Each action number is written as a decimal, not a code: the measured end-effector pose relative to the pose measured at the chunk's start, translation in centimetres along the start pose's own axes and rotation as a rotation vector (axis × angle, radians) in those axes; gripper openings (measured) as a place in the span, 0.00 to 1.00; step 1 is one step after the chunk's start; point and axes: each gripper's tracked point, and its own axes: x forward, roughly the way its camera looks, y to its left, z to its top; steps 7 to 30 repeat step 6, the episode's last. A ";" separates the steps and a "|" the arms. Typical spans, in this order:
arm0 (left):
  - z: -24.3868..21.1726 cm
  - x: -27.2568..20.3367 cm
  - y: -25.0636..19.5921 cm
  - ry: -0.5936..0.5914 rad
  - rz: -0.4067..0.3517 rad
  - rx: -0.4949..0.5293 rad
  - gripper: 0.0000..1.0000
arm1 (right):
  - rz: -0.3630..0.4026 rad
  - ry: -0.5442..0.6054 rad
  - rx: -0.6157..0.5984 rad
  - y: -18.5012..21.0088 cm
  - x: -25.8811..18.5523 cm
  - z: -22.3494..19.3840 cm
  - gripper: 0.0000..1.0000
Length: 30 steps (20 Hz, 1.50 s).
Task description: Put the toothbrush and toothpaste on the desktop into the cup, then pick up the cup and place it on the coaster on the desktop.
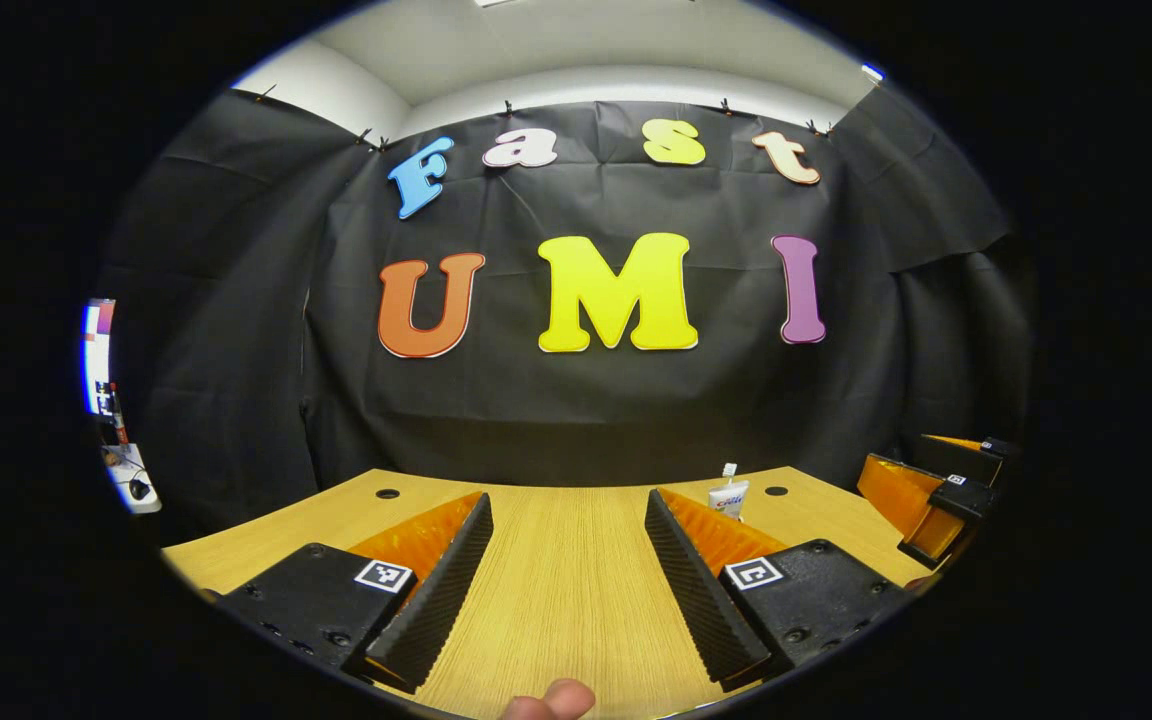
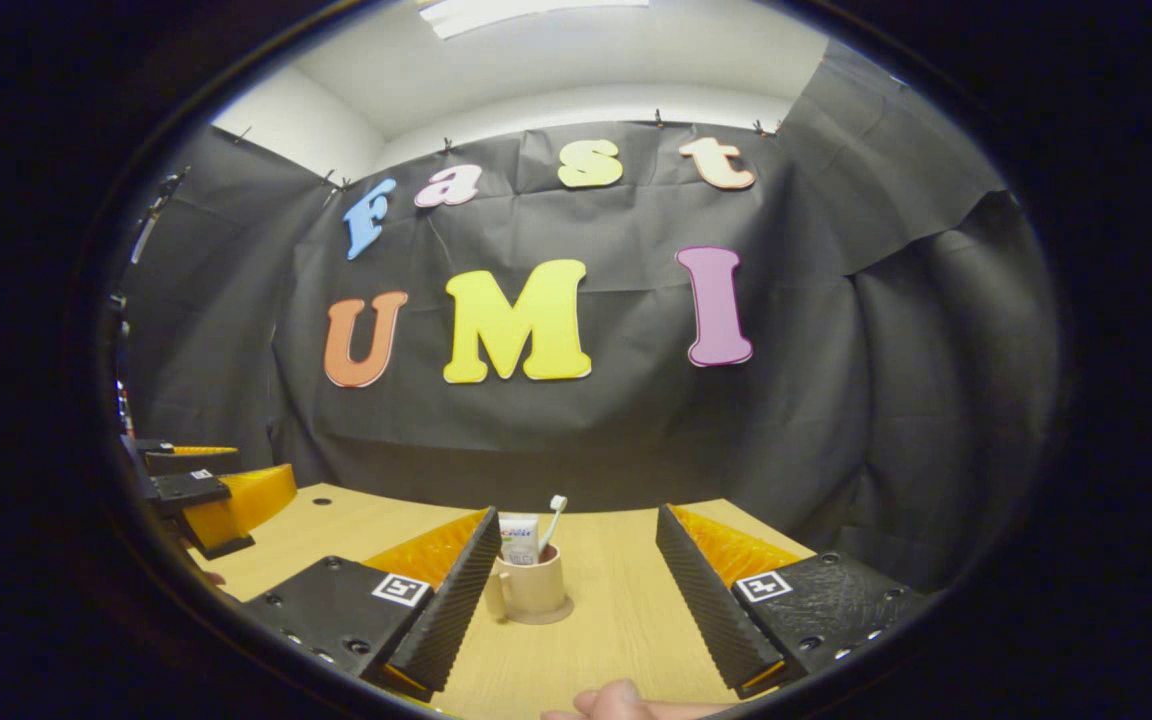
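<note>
A beige cup stands on a round coaster on the wooden desktop. Out of it stick the toothpaste tube and the toothbrush. My right gripper is open, and the cup sits between its fingers close to the left one, not gripped. My left gripper is open over bare wood. In the left gripper view the toothpaste peeks out behind the right finger, which hides the cup. Each view shows the other gripper at its side: the right gripper and the left gripper.
The desktop has small round cable holes near its back edge, and black cloth hangs just behind it. A fingertip shows at the bottom. Past the cloth at far left is another desk with a mouse.
</note>
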 end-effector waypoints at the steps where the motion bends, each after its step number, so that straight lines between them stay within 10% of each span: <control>1: 0.1 0.0 0.0 -0.005 -0.001 0.002 0.98 | 0.003 0.002 0.001 0.1 0.0 -0.1 0.95; 30: 0.4 -0.1 0.1 -0.018 0.003 0.006 0.98 | 0.022 0.006 -0.001 0.7 -0.1 -0.2 0.95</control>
